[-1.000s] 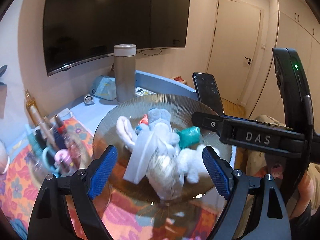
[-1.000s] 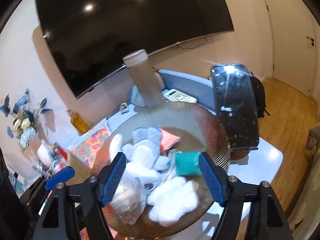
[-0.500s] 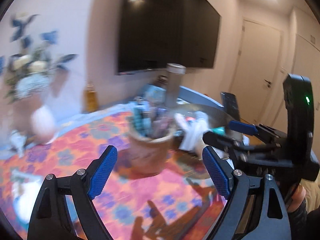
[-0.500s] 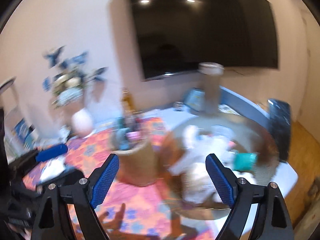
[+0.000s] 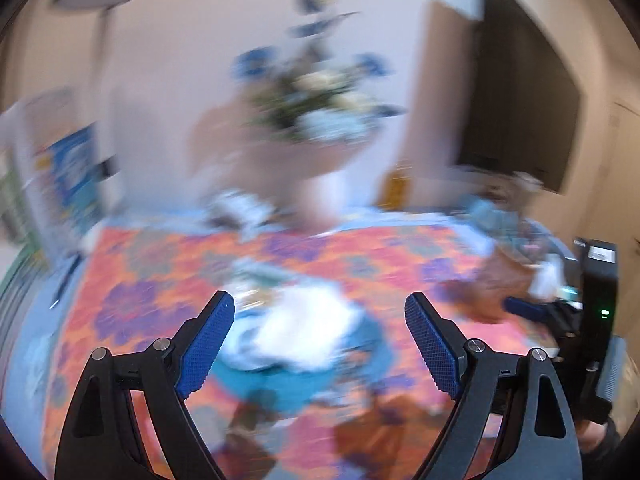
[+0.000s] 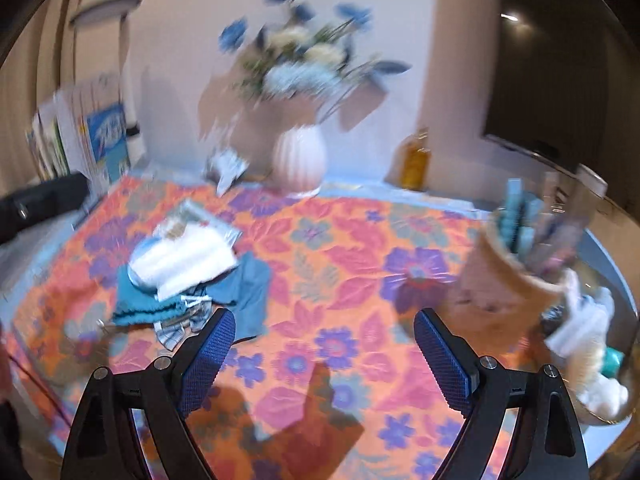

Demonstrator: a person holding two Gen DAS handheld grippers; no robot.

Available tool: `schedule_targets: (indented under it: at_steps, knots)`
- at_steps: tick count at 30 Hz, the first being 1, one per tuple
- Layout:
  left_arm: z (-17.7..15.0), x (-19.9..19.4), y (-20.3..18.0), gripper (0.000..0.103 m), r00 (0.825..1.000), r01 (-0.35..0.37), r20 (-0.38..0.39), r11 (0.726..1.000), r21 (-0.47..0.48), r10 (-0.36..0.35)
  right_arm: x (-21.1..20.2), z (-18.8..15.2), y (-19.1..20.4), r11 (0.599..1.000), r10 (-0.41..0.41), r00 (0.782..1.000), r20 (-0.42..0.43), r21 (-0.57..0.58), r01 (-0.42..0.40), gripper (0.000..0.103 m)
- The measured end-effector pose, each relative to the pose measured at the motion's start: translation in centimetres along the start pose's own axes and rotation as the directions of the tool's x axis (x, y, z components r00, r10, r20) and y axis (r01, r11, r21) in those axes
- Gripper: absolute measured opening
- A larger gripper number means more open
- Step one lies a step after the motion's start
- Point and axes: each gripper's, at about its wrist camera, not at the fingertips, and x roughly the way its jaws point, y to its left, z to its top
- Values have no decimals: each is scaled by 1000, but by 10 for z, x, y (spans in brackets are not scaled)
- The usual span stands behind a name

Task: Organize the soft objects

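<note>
A folded white cloth (image 6: 188, 256) lies on crumpled teal cloths (image 6: 248, 284) on the floral tablecloth (image 6: 340, 240), left of the middle. My right gripper (image 6: 324, 356) hovers open, just right of and nearer than that pile, with nothing between its fingers. In the blurred left wrist view the same white and teal pile (image 5: 296, 332) sits just ahead between the open fingers of my left gripper (image 5: 320, 344), apart from the pads. A glass bowl (image 6: 628, 360) holding white plush toys (image 6: 592, 364) stands at the far right.
A white vase of blue and white flowers (image 6: 298, 160) and an amber bottle (image 6: 416, 160) stand at the back by the wall. A tan pot of tubes (image 6: 516, 280) stands right of the middle. Papers and booklets (image 6: 100, 140) lean at the back left. A dark TV (image 6: 560, 60) hangs on the right.
Both views have swung left, away from the glass bowl of plush toys and onto the cloth pile on the tablecloth. The right jaws now stand wider than a second ago.
</note>
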Motion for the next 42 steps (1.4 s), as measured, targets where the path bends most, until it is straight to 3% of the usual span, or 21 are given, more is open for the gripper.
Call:
schedule_targets:
  at_steps: [3, 5, 10, 15, 17, 24, 42]
  knots:
    - [-21, 19, 40, 86, 991, -126, -58, 990, -71, 122, 26, -3, 17, 1000, -2, 999, -47, -22, 1, 90]
    - [-40, 36, 61, 86, 982, -169, -104, 980, -110, 158, 40, -6, 20, 1000, 15, 997, -75, 4, -15, 90]
    - [-64, 65, 75, 86, 955, -255, -182, 963, -88, 236, 67, -19, 11, 996, 26, 989, -144, 92, -13, 90]
    - [-67, 73, 74, 88, 947, -257, -217, 964, -66, 238, 84, -24, 4, 991, 56, 974, -219, 133, -27, 90]
    - [-68, 76, 73, 88, 942, -259, -238, 964, -60, 238, 93, -25, 6, 992, 51, 963, -265, 123, -19, 100]
    - [-71, 89, 81, 88, 922, -259, -317, 962, -86, 220, 95, -24, 11, 994, 38, 960, -277, 107, -9, 103]
    - [-71, 84, 85, 89, 933, -236, -305, 964, -123, 190, 97, -24, 9, 994, 51, 958, -282, 111, -20, 103]
